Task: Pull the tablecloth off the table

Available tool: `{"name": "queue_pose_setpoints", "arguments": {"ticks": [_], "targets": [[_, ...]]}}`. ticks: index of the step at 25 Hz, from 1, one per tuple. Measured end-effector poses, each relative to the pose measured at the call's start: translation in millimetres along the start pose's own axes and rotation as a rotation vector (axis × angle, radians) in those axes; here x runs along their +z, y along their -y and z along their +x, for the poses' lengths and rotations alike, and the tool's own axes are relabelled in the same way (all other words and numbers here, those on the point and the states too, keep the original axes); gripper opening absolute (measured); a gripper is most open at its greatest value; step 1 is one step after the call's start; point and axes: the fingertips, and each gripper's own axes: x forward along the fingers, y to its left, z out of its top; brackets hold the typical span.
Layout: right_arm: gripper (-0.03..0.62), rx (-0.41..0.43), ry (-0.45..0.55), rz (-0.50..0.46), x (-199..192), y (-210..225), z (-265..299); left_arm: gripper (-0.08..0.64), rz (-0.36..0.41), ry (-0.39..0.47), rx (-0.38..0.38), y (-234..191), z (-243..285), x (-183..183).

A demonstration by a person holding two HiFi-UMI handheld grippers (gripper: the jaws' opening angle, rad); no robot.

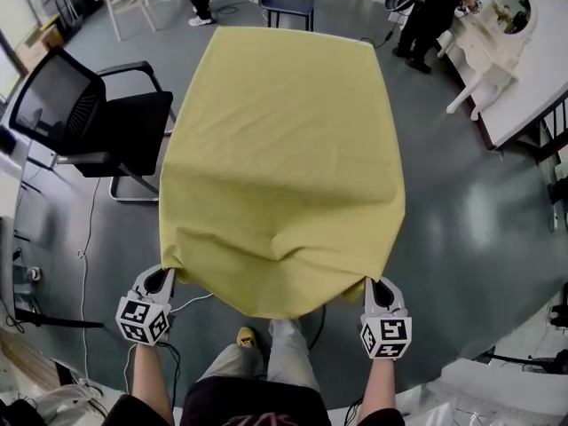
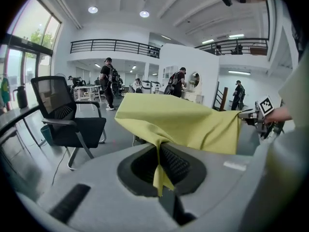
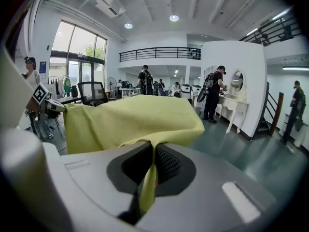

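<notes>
Both near corners of the tablecloth pinched, ready to pull

The yellow tablecloth point(image 1: 280, 158) spreads ahead of both tongs, draped over the table. The left tongs point(image 1: 167, 278) and right tongs point(image 1: 373, 284) each clamp a near corner. An uneven tug could slip a corner free, and the hem might catch the chair point(image 1: 98, 114) ahead-left. The table is wholly hidden underneath.

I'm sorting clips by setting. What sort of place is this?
Probably a large open-plan workshop or lab hall: a mezzanine railing overhead, an office chair and a white dressing table.
</notes>
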Motion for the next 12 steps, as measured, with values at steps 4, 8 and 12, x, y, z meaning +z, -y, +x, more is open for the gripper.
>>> {"name": "queue_pose_setpoints", "arguments": {"ticks": [4, 8, 12], "targets": [[0.011, -0.009, 0.035, 0.001, 15.4, -26.7, -30.4, 0.003, -0.028, 0.035, -0.060, 15.6, -20.8, 3.3], [0.012, -0.008, 0.064, -0.012, 28.4, -55.9, -62.6, 0.003, -0.003, 0.066, -0.143, 37.9, -40.0, 13.8], [0.012, -0.022, 0.092, -0.009, 41.1, -71.7, -87.9, 0.003, 0.011, 0.094, -0.193, 51.8, -57.3, 26.9]]}}
